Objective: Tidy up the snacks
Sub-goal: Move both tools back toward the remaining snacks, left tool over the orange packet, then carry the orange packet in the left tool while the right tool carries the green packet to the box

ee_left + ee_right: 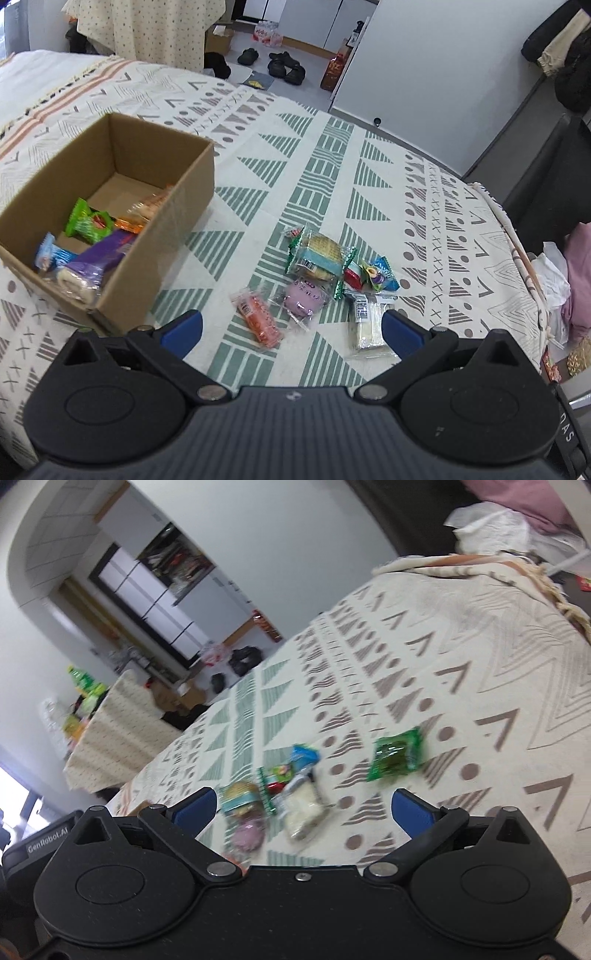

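Sorting mid-way: cardboard box [110, 206] holds several packets, loose snack pile [325, 280] on the tablecloth [332, 166] beside it. Left gripper [291, 328] and right gripper [304, 808] both wide, empty. Next: close on the orange packet [258, 321].

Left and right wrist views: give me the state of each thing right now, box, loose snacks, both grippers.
Cardboard box: open-topped, upright, partly filled with wrapped snacks.
Orange snack: loose on tablecloth, outside box.
Purple snack: loose, beside the orange one.
Green packet: lying apart from the pile.
Left gripper: open, empty.
Right gripper: open, empty.
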